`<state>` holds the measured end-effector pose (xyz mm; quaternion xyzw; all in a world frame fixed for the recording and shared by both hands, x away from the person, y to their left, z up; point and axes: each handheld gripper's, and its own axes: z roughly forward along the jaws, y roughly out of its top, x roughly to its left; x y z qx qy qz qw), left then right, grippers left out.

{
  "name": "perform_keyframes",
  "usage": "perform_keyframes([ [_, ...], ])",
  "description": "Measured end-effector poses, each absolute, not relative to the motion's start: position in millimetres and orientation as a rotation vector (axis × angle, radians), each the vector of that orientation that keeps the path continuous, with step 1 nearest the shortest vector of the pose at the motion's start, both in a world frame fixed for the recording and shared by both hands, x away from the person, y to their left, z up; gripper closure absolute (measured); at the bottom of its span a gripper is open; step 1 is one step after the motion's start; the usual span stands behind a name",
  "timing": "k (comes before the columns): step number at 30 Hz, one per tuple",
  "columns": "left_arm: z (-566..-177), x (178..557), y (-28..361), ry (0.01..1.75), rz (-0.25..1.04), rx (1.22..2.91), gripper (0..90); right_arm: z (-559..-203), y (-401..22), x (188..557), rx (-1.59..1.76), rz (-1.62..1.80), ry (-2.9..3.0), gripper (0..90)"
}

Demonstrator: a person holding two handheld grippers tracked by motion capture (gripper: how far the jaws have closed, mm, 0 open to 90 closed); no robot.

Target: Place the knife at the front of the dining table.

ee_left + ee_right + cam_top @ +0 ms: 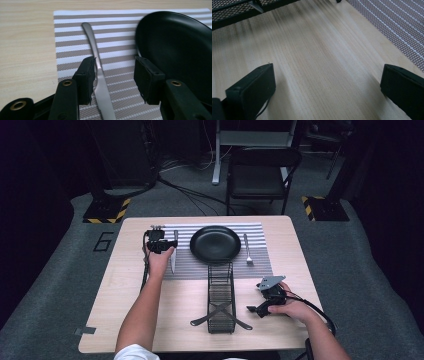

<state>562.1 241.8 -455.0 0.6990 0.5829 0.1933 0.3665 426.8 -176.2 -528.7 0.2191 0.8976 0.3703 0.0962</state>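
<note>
A silver table knife [96,53] lies flat on the striped placemat [72,37], handle pointing away, left of the black plate [175,45]. My left gripper [115,62] hovers over it, open; the blade runs between the jaws close to the left pad [86,75], and no pad presses on it. In the high view the left gripper [159,237] is at the mat's left edge above the knife [173,265]. My right gripper [252,309] rests low at the table's near right; in its own view the right gripper [327,82] stands wide open over bare wood.
The plate [215,244] sits mid-mat with a fork [247,251] to its right. A black wire mesh basket [221,297] stands lengthwise in front of the plate, its corner showing as the basket [234,12]. A folding chair [262,175] stands beyond the table.
</note>
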Motion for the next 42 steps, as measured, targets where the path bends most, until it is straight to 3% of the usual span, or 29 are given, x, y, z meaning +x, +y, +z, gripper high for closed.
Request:
perform_keyframes([
  [19,-404.6,488.0,230.0,1.207,0.411,1.901,46.3,-528.7,-176.1,426.8,0.651,1.098,2.658,0.0],
  [30,-413.2,450.0,240.9,1.174,0.38,1.926,45.7,-528.7,-176.2,426.8,0.649,1.097,2.659,0.0],
  [42,-438.2,421.1,260.9,1.173,0.429,1.937,43.4,-528.8,-175.7,426.5,0.663,1.102,2.654,0.0],
])
